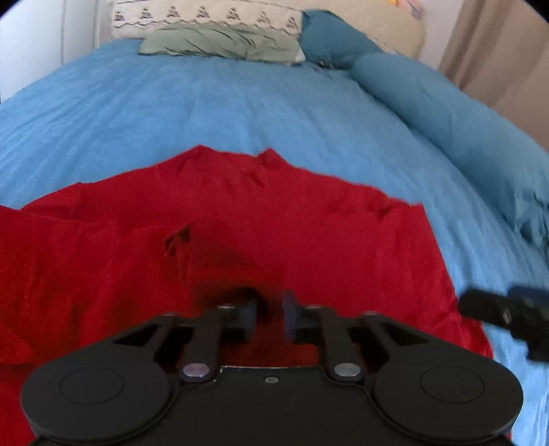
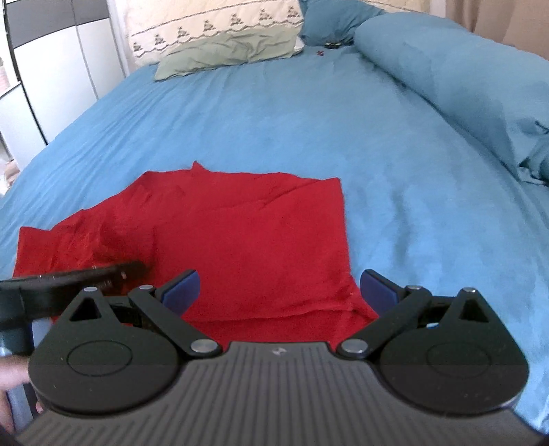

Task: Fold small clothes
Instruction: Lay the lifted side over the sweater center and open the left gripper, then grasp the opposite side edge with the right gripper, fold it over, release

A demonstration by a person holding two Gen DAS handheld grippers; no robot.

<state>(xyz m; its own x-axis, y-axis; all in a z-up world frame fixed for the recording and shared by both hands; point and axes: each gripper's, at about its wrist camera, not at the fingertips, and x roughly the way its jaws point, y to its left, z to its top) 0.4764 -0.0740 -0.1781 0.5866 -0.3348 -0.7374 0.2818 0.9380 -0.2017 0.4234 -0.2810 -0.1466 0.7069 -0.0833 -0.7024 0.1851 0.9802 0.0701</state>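
Observation:
A red garment lies spread on the blue bedspread; it also shows in the right wrist view. My left gripper is low over the garment's near part with its pads close together and red cloth pinched between them. My right gripper is open wide above the garment's near right edge, nothing between its blue pads. The left gripper shows at the left of the right wrist view; the right gripper shows at the right edge of the left wrist view.
A green pillow and a cream embroidered pillow lie at the head of the bed. A rolled blue duvet runs along the right side. A white wardrobe stands at the left.

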